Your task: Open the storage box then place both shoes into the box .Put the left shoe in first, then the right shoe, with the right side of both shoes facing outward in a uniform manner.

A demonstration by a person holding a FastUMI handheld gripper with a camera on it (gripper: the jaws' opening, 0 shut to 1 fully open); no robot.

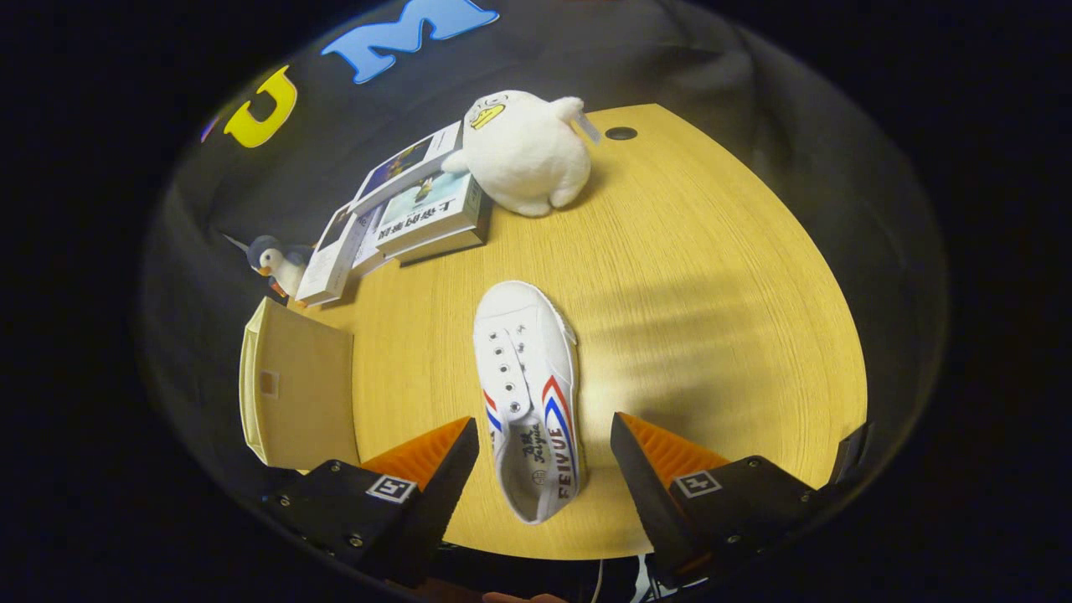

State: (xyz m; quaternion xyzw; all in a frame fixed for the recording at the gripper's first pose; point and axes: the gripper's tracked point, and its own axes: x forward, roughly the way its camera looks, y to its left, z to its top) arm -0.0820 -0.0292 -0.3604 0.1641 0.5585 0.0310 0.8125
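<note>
**Shoe between spread fingers, not gripped**

The gripper [544,456] stands wide open, holding nothing. The white shoe [528,394] lies on the wooden table [712,318], heel between the fingers, toe pointing away. Bare tabletop lies right of it. The storage box [297,389] sits left, at the table edge, partly cut off.

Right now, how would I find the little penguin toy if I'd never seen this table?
Start at the wooden table and go to its far corner, beyond the open gripper and the white shoe. Find the stack of books. The penguin toy stands beside them at the table's edge, small and dark-backed, unlike the big white duck plush.
</note>
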